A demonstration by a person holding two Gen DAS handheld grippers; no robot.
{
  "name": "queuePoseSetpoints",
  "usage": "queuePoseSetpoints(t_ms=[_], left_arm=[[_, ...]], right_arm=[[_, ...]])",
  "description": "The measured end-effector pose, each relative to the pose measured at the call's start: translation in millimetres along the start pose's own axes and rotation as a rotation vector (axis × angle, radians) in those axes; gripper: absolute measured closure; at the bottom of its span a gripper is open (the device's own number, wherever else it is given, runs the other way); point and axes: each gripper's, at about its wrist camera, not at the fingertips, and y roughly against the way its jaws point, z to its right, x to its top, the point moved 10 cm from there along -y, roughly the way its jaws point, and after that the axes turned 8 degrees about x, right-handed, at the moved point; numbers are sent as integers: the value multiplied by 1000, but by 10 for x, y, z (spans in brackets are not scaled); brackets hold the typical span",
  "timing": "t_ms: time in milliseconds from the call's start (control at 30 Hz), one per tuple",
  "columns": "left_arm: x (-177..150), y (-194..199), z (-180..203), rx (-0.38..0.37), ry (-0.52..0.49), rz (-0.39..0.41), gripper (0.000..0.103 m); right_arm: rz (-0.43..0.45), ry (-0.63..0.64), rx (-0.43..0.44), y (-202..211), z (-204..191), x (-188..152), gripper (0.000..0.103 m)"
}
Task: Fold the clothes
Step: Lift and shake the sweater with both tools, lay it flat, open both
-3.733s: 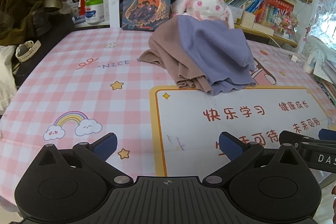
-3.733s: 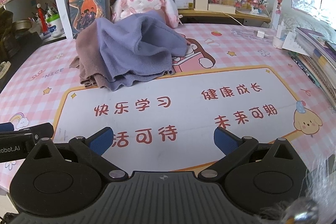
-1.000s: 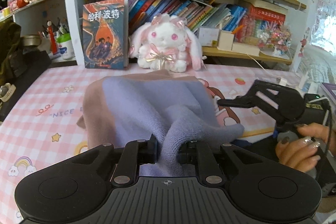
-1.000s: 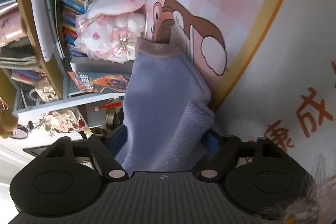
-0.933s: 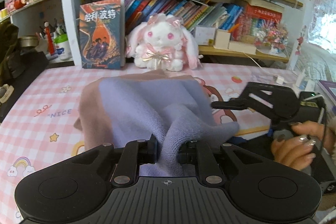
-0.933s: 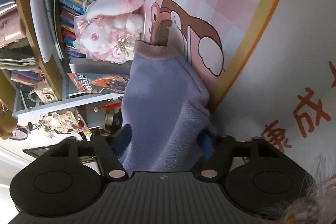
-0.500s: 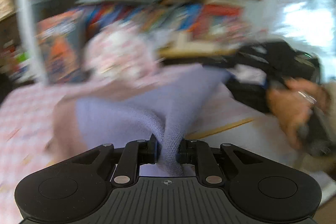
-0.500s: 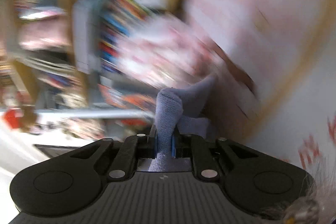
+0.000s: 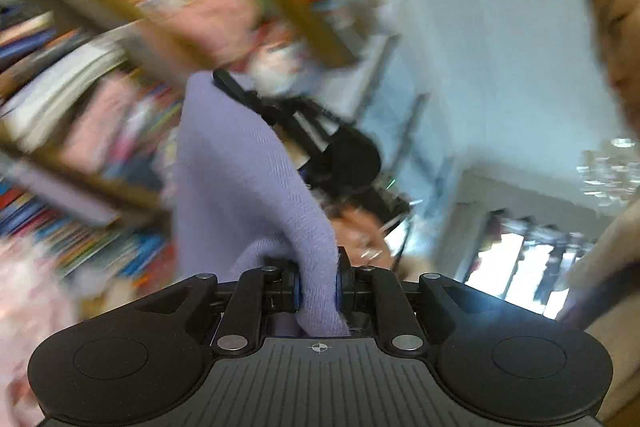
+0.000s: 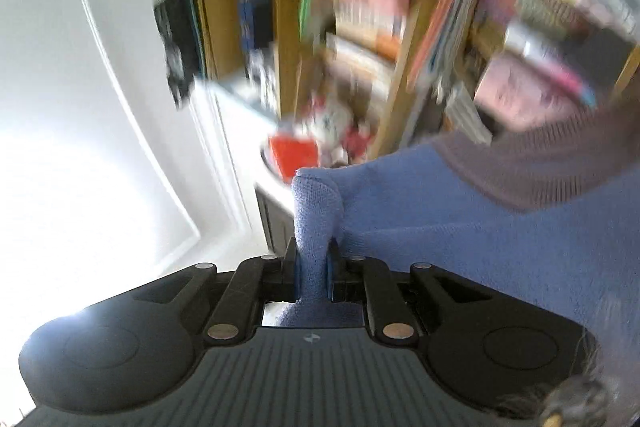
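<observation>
Lilac-blue knit garment (image 9: 240,179) is hanging in the air, pinched at two spots, one per gripper.

Left gripper (image 9: 317,293): jaws are sitting almost fully closed, clamping a bunched fold of the knit. Fabric is filling the whole gap between the blue pads (image 9: 297,293); pads are pressing on it from both sides. From the pinch the cloth is running up and away ahead of the fingers, leaning to the left of them, as one broad band. A little of it is also spilling back behind the pads toward the gripper body.

Right gripper (image 10: 313,277): jaws are likewise nearly shut, gripping a narrow rolled ridge of the same knit. The ridge is standing straight up out of the fingers, then the cloth is spreading off to the right of them, filling the right side of that view. A mauve-brown knit band (image 10: 560,163) is lying along the upper edge of the blue cloth, beyond and right of the fingers; can't tell if it's a trim or a second garment.

In the left wrist view the right gripper (image 9: 240,95) is showing ahead of the left fingers, above and just right of the cloth band, its tip meeting the cloth's top edge. The hand (image 9: 360,231) carrying it is sitting below it, just beyond the left fingers.

Behind everything, bookshelves (image 10: 360,27) are smearing with motion blur; contents unreadable.
</observation>
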Motion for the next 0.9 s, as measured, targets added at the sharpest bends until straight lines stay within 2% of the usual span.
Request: queuePoseSetpoints(t_ms=[33, 67, 167, 267, 300, 367, 500, 600, 633, 667, 767, 900], left_arm=[[-177, 12, -204, 64, 14, -50, 89], [-478, 7, -491, 149, 35, -140, 89], [-1497, 60, -1294, 371, 116, -440, 90], [-2145, 241, -1764, 551, 133, -609, 90], [-2206, 318, -1841, 569, 159, -615, 90], [-2175, 427, -1935, 562, 227, -587, 90], [-2043, 449, -2223, 637, 274, -563, 90], [-2077, 454, -2543, 687, 346, -558, 89], [-2071, 467, -2563, 689, 350, -553, 89], [-2066, 476, -2582, 690, 352, -548, 87], [-2057, 489, -2577, 687, 348, -547, 86], [-2012, 500, -2672, 689, 361, -537, 85]], right_arm=[[-37, -19, -53, -74, 171, -130, 92], [-78, -50, -129, -128, 395, -302, 92], [-230, -158, -441, -140, 1413, -1060, 92], [-327, -278, -704, 51, 2248, -1768, 92], [-342, -296, -750, 88, 2405, -1928, 92], [-337, -339, -758, 26, 2530, -2091, 93], [-407, -188, -741, -489, 2480, -2153, 93], [-514, -110, -723, -658, 2529, -2356, 77], [-540, -95, -731, -614, 2507, -2414, 67], [-549, -77, -732, -551, 2483, -2444, 62], [-554, -26, -780, -121, 2420, -2488, 62], [-482, -12, -971, 810, 2427, -2381, 62]])
